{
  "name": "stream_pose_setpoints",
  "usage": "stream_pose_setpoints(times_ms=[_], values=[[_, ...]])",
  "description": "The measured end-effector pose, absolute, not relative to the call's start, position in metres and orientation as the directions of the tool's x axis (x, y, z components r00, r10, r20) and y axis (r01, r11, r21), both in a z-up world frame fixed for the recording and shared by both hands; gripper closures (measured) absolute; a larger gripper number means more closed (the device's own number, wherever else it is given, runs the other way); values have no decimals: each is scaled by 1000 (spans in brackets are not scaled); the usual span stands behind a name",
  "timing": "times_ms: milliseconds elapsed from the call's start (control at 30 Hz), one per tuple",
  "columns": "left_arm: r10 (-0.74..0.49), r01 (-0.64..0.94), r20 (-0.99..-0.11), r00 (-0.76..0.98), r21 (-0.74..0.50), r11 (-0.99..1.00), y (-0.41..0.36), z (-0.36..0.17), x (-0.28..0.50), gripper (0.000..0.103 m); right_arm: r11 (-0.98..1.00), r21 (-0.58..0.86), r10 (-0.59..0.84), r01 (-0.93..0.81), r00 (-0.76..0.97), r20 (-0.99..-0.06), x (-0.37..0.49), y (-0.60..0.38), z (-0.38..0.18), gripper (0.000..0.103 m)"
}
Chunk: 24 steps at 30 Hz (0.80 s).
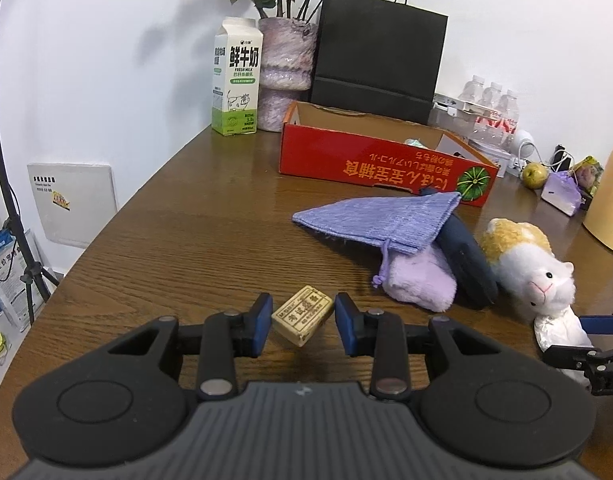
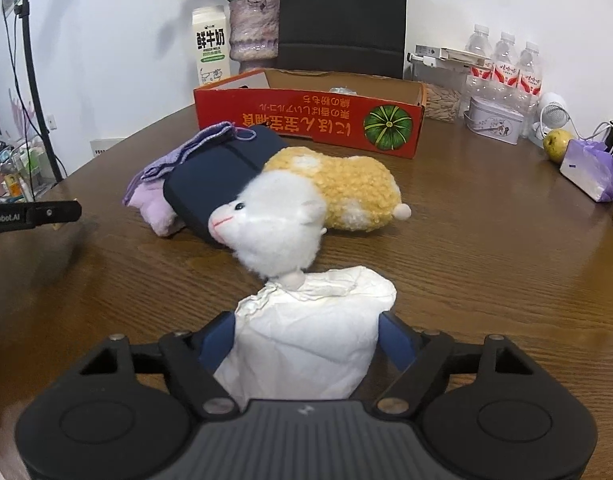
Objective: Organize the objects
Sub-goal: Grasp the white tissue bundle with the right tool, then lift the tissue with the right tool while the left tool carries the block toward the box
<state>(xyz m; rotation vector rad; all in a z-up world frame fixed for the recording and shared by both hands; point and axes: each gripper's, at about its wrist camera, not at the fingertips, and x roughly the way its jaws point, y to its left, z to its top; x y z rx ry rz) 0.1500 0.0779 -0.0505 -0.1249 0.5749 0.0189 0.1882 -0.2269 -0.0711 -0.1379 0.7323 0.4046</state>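
left wrist: left gripper [image 1: 303, 322] open around eraser [image 1: 302, 315].

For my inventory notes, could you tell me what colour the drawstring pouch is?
The drawstring pouch is lilac purple, clearest in the left wrist view.

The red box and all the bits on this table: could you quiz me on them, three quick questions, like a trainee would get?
1. True or false: the left claw has clamped the small tan block tight.
2. What lies between the right claw's pads: A) the apple, B) a white paper bundle, C) the milk carton?
3. Fill in: the purple pouch lies on top of a dark ____.

Key
1. False: the block sits between open pads, gaps on both sides.
2. B, the white paper bundle; whether the pads press it I cannot tell.
3. Blue case, beside the plush hamster, in front of the red box.
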Motion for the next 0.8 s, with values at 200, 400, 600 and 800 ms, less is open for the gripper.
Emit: stream_pose_setpoints(times_ms=[200, 400, 600, 800], values=[[-4, -61, -535, 845, -104, 993, 77, -46, 139, 68, 907, 18, 323, -421, 667, -672, 177, -243, -69, 38], [-7, -49, -524, 851, -92, 995, 68, -42, 127, 68, 904, 20, 332, -427, 672, -662, 162, -253, -68, 45], [-10, -33, -518, 855, -75, 997, 55, -36, 115, 68, 903, 33, 348, -429, 683, -642, 151, -259, -67, 46], [-17, -17, -503, 864, -62, 998, 44, -30, 104, 68, 899, 40, 368, -437, 702, -609, 140, -262, -61, 46]])
